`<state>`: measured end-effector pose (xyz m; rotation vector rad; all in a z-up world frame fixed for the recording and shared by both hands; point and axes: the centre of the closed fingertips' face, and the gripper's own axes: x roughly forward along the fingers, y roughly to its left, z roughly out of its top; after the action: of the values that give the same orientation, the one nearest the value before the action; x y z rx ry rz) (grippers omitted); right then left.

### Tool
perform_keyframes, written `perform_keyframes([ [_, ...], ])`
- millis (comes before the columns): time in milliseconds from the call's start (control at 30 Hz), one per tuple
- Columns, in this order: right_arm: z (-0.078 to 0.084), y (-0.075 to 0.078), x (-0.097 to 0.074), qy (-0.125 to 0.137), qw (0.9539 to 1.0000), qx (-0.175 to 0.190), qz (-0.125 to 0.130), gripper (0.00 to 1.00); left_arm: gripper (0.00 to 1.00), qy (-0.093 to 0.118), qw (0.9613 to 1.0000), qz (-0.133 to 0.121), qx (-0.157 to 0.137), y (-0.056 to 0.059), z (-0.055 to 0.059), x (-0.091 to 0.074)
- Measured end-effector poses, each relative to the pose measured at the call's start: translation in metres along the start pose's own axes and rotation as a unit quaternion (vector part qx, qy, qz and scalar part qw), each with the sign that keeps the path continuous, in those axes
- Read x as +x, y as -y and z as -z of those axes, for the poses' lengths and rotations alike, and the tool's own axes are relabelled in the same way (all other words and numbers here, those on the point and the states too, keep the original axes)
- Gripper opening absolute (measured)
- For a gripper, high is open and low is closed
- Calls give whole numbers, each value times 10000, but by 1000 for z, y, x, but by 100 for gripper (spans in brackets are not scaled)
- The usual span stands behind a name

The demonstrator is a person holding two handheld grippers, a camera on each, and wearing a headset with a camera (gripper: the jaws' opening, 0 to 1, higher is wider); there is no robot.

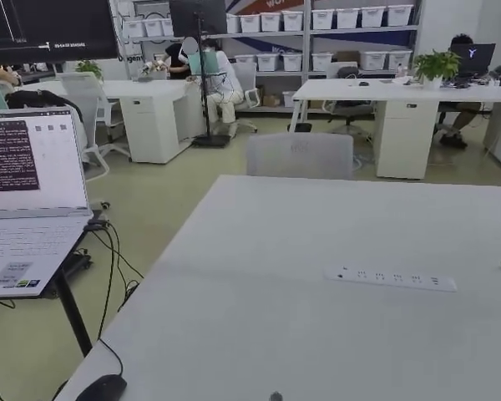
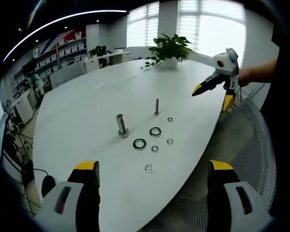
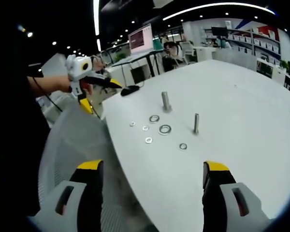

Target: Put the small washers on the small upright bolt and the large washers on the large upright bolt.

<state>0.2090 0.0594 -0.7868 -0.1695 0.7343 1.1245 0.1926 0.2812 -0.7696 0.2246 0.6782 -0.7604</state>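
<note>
On the white table (image 2: 87, 111) the large bolt (image 2: 122, 125) and the small bolt (image 2: 156, 106) both stand upright, with nothing on them. Two large washers (image 2: 139, 144) (image 2: 155, 131) and several small washers (image 2: 170, 141) lie flat beside the bolts, near the table's edge. My left gripper (image 2: 152, 193) is open, held back off the table's edge. My right gripper (image 3: 152, 193) is open too, off the same edge, facing the large bolt (image 3: 166, 101), the small bolt (image 3: 196, 123) and the washers (image 3: 165, 129). Each gripper shows in the other's view, right (image 2: 212, 99) and left (image 3: 104, 96).
A grey mesh chair (image 2: 251, 159) sits below both grippers at the table's edge. A potted plant (image 2: 170, 48) stands at the far end. A power strip (image 1: 391, 278) lies on the table, a black mouse (image 1: 100, 388) near its corner, and a laptop (image 1: 25, 192) on a stand alongside.
</note>
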Motion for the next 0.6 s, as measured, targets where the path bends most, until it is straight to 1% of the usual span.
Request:
perform_keyframes([
  [100,-3,0,5,-95,9999,-31,-35,83,93,49,10000,-9,41,-2,-3,-1],
  [133,-3,0,7,-190,9998,-71,-32,81,93,26,10000,-27,88,-4,-2,-1],
  [200,-5,1,10,-242,9996,-106,-21,79,93,0,9999,-45,125,-6,-1,-1],
  [267,-9,2,13,-349,9992,-167,11,78,93,2,9998,-86,165,-11,0,-1],
  [333,-14,5,15,-405,9990,-208,40,78,95,38,9999,-61,151,-12,0,-3],
  [400,-19,8,18,-423,9988,-242,76,77,97,150,9997,-32,169,-14,-2,-4],
  [433,-21,9,19,-445,9987,-247,85,76,96,113,9997,-47,195,-15,-1,-4],
  [500,-21,11,22,-612,9975,-331,129,74,97,118,9996,-25,265,-17,-1,-5],
  [533,-22,13,24,-708,9964,-435,162,74,97,125,9996,-21,270,-18,-1,-6],
  [600,-25,14,28,-822,9950,-547,175,72,97,123,9995,12,275,-20,-2,-6],
])
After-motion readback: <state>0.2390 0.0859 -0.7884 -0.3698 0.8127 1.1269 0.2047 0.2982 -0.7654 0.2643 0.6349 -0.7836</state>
